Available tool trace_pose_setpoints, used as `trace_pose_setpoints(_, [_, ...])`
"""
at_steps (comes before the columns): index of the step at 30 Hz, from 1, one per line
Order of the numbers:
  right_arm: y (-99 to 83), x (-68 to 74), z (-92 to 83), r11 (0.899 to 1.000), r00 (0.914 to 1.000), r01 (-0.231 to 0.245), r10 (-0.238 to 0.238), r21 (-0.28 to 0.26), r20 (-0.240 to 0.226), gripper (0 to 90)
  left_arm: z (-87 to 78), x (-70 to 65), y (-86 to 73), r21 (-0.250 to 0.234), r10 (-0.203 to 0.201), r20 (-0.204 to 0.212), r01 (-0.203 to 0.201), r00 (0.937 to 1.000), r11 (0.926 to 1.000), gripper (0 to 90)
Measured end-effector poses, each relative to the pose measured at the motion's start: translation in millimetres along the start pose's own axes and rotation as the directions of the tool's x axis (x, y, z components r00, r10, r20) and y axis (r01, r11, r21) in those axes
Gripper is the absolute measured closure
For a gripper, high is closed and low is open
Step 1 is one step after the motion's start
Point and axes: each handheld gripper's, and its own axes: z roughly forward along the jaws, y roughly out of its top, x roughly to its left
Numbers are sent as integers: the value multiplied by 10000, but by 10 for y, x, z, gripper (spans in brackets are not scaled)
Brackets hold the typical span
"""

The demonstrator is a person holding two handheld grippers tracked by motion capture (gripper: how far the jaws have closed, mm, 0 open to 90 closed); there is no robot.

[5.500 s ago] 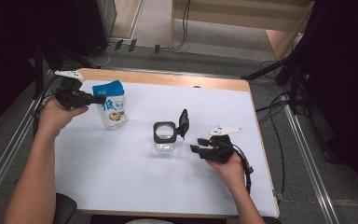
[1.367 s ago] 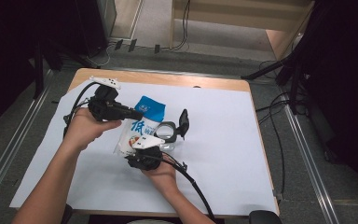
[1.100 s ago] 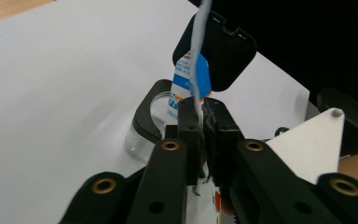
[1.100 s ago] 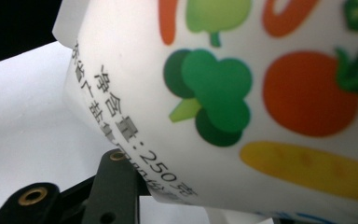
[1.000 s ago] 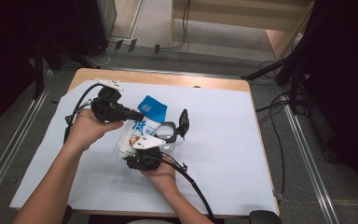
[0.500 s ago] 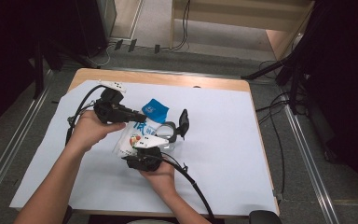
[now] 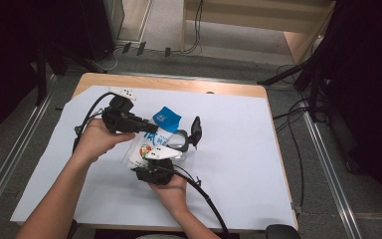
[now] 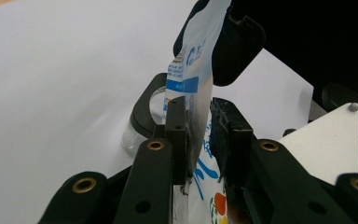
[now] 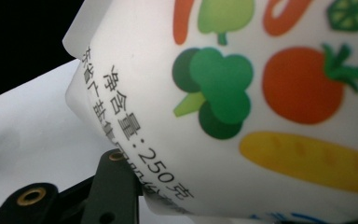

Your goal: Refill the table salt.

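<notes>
A white pouch with a blue top and vegetable pictures is tilted over a small glass jar whose black lid is flipped up. My left gripper reaches in from the left at the pouch's upper part. In the left gripper view its jaws have just been opening, and the pouch stands edge-on between pads that no longer squeeze it, with the jar behind. My right gripper is shut on the pouch's lower end, after closing a little. In the right gripper view the pouch rests over one black jaw.
A white paper sheet covers the wooden table. Black cables trail from both grippers across the sheet. Metal rails and dark equipment flank the table on both sides.
Since the earliest frame the pouch has come from the far left to the jar, and both grippers have closed in on it. Over the last second both hands stay put.
</notes>
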Motion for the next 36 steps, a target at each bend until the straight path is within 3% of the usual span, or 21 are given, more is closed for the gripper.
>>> trace_pose_setpoints(11, [2, -6, -29, 9999, 9999, 140, -139, -76, 83, 603, -22, -5, 6, 265, 45, -435, -33, 9990, 9996, 775])
trace_pose_setpoints(15, [3, 0, -35, 9997, 9996, 239, -239, -51, 120, 604, -21, -5, 7, 475, -38, -404, 57, 9992, 9989, 792])
trace_pose_setpoints(22, [15, -1, -39, 9999, 10000, -44, 43, -102, -69, 605, 72, -41, 36, 475, 67, -688, -35, 9976, 9989, 880])
trace_pose_setpoints(27, [32, -6, -45, 10000, 9999, -82, 82, -43, -124, 589, 130, -49, 49, 543, 67, -710, -28, 9975, 9985, 896])
trace_pose_setpoints(36, [73, -19, -64, 9967, 9962, -790, 783, -161, -392, 605, 236, -75, 71, 561, 125, -795, -80, 9968, 9984, 895])
